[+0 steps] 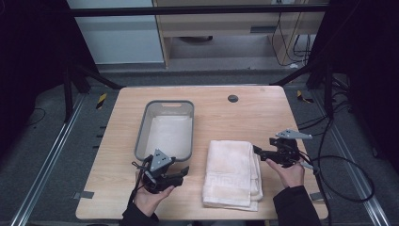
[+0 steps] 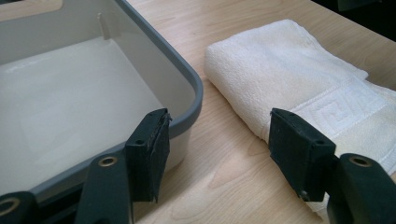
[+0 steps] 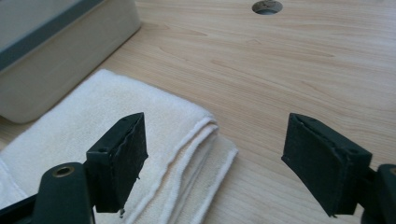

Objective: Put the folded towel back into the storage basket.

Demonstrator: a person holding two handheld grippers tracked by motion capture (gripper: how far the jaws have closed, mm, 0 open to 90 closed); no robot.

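High view: a folded towel (image 1: 233,174) is seen lying on the surface (image 1: 244,117), just right of a grey tub (image 1: 165,129). Both the left gripper (image 1: 181,172) and the right gripper (image 1: 258,151) are held with jaws apart, nothing between them. The layered edges should probably be pinched together, so no fold slips free. The towel's underside is hidden.
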